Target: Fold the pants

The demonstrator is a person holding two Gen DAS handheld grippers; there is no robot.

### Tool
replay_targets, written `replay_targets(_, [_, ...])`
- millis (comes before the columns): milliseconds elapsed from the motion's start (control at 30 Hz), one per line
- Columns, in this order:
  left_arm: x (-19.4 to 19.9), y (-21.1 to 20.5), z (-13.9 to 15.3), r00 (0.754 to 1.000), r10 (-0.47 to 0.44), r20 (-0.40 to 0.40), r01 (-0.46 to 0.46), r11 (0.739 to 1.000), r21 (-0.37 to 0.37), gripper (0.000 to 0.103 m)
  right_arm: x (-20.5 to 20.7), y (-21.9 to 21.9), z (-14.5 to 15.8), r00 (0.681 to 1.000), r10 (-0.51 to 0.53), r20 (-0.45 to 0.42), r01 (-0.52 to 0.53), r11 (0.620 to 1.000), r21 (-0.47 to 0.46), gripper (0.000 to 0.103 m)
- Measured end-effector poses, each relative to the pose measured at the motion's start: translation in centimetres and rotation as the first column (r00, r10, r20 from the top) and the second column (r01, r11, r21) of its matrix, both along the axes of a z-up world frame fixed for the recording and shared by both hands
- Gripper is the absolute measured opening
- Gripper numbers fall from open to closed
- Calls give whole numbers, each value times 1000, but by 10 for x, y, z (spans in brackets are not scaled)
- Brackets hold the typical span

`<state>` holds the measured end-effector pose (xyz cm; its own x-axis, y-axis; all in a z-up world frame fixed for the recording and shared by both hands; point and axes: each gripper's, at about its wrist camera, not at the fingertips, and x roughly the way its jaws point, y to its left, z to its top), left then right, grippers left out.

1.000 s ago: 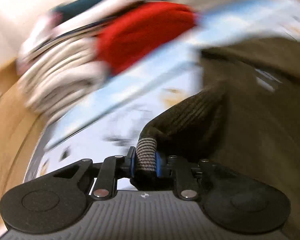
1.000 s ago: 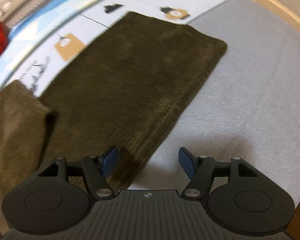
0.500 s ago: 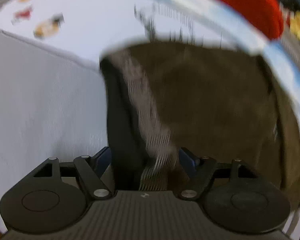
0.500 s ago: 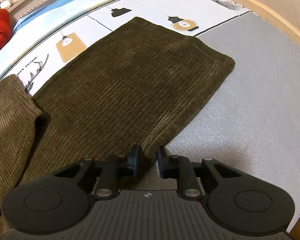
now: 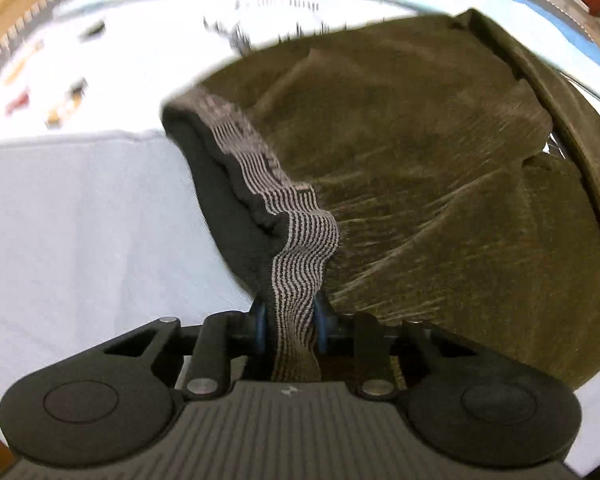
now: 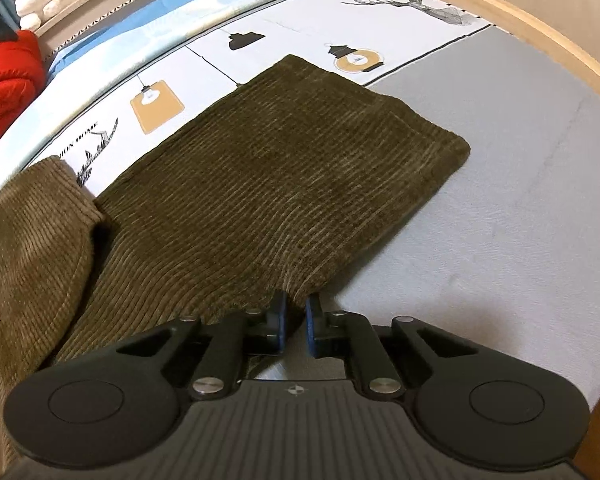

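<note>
Olive-brown corduroy pants (image 5: 440,160) lie on a bed. In the left wrist view their striped elastic waistband (image 5: 300,240) rises into my left gripper (image 5: 290,320), whose jaws are closing with the pads pressed on the band. In the right wrist view a flat pant leg (image 6: 280,180) stretches away, its hem at the far right. My right gripper (image 6: 296,312) is closing on the near side edge of that leg, pinching the fabric. The upper part of the pants (image 6: 28,240) is bunched at the left.
The bed has a grey sheet (image 6: 500,200) and a white printed cover (image 6: 160,108) with lamps and deer. A red garment (image 6: 4,80) lies at the far left. A wooden bed frame (image 6: 520,20) curves along the right.
My left gripper swung round, opened over the waistband, then closed on it again. My right gripper went from wide open to closed on the leg's edge, which is slightly lifted.
</note>
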<state>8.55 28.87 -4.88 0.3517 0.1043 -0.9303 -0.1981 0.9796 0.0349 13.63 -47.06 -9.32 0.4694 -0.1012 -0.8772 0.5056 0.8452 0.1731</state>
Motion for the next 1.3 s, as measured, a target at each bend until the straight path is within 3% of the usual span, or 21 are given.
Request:
replay_targets(100, [-8, 6, 15, 1000, 4, 29, -5, 1000, 17, 25, -6, 3, -2, 997, 33, -66, -32, 999, 14, 9])
replay_targets(233, [-25, 22, 29, 1000, 21, -11, -20, 997, 75, 24, -19, 7, -10, 973, 124, -195, -100, 987, 125, 8])
replay_targets(367, [-30, 37, 23, 994, 87, -59, -87, 996, 11, 30, -34, -7, -7, 975, 136, -177, -90, 965, 248, 12])
replay_targets(433, [-24, 37, 21, 992, 103, -78, -105, 994, -16, 36, -42, -28, 2, 992, 50, -117, -21, 970, 241, 16])
replay_targets(500, [-20, 38, 21, 990, 116, -83, -118, 993, -16, 43, -51, -59, 6, 994, -84, -71, 99, 966, 241, 32])
replay_targets(567, [-21, 41, 20, 987, 136, -85, -140, 989, -44, 58, -62, -92, 3, 967, -248, -60, 255, 936, 243, 42])
replay_targets(600, [-20, 43, 18, 986, 143, -90, -149, 987, -61, 59, -65, -105, 0, 951, -306, -54, 309, 915, 259, 45])
replay_targets(767, [-6, 43, -9, 980, 145, -136, -156, 985, -78, 67, -62, -130, -23, 920, -381, -94, 390, 860, 329, 50])
replay_targets(867, [-4, 40, -17, 979, 134, -151, -146, 986, -74, 68, -51, -127, -30, 928, -361, -86, 370, 884, 285, 50])
replay_targets(933, [-5, 38, -18, 980, 128, -151, -140, 988, -70, 68, -37, -119, -30, 943, -326, -65, 332, 916, 226, 49])
replay_targets(967, [-5, 37, -18, 981, 123, -150, -134, 989, -66, 67, -31, -115, -31, 950, -304, -68, 311, 932, 187, 39])
replay_targets(1000, [-6, 35, -17, 983, 115, -146, -124, 990, -60, 65, -27, -111, -30, 956, -284, -78, 293, 946, 142, 19])
replay_targets(1033, [-6, 33, -17, 984, 104, -143, -112, 992, -54, 57, -26, -107, -29, 963, -256, -86, 264, 960, 95, 11])
replay_targets(1067, [-6, 31, -17, 986, 92, -141, -99, 994, -41, 48, -28, -106, -26, 968, -239, -82, 245, 967, 76, 10])
replay_targets(1167, [-7, 24, -13, 990, 53, -129, -54, 999, -6, 34, -37, -112, -14, 962, -267, -59, 270, 960, 67, 7])
replay_targets(1300, [-14, 19, 2, 996, 0, -91, -1, 1000, -6, 28, -62, -130, -3, 931, -361, -61, 365, 926, 100, 6])
